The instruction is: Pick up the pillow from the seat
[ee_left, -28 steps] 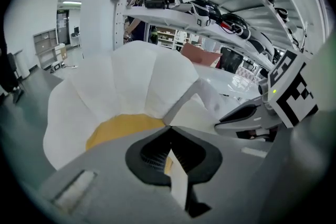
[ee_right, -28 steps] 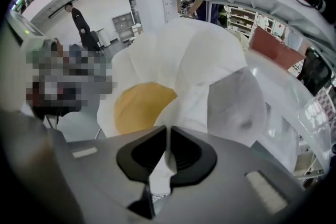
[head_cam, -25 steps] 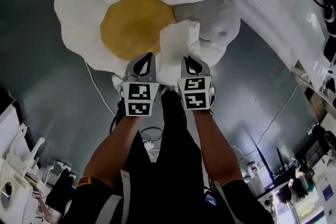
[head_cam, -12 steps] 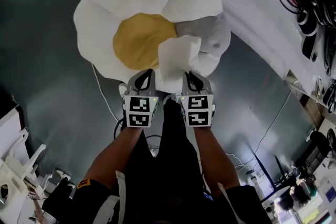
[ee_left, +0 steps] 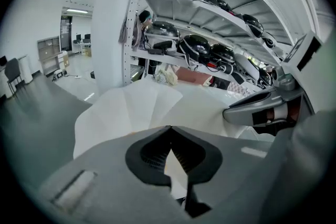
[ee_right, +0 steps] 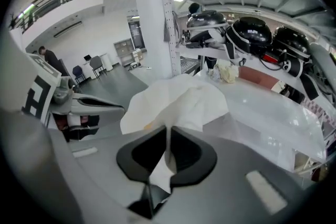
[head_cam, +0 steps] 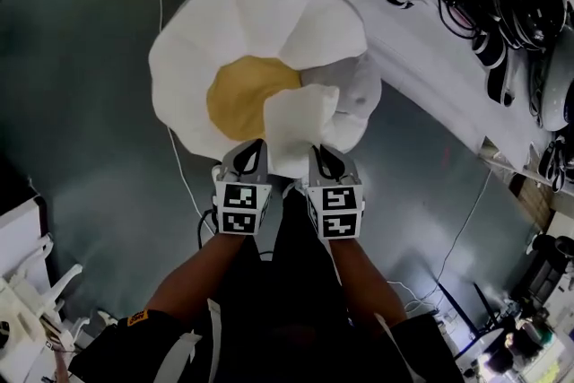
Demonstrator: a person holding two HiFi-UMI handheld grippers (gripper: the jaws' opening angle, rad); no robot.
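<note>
Pickup looked mostly done: the soft white petal-edged pillow (head_cam: 260, 40) with its round yellow centre was off any seat and hung in front of the person over the dark grey floor (head_cam: 81, 103), carried by its near edge. Left tongs (head_cam: 252, 150) were closed on a thin fold of the white fabric, seen pinched between the pads in the left gripper view (ee_left: 169, 139). Right tongs (head_cam: 321, 153) were likewise clamped on a bunched flap of the same pillow, w/ cloth squeezed through the narrow gap in the right gripper view (ee_right: 168, 140). Both sat side by side, near each other, so the bulk of the pillow drooped away from them. No seat could be made out in any view. What's left, prob.: just keep it raised and clear. Around it: a long white cloth-draped table (head_cam: 439, 58) close on the right; couldn't tell if the pillow's far rim brushed it. Behind stood white shelving w/ dark rounded helmets (ee_left: 202, 50), a white upright post (ee_right: 152, 18), and a thin white cable (head_cam: 184, 184) trailing on the floor underfoot, a possible snag
</note>
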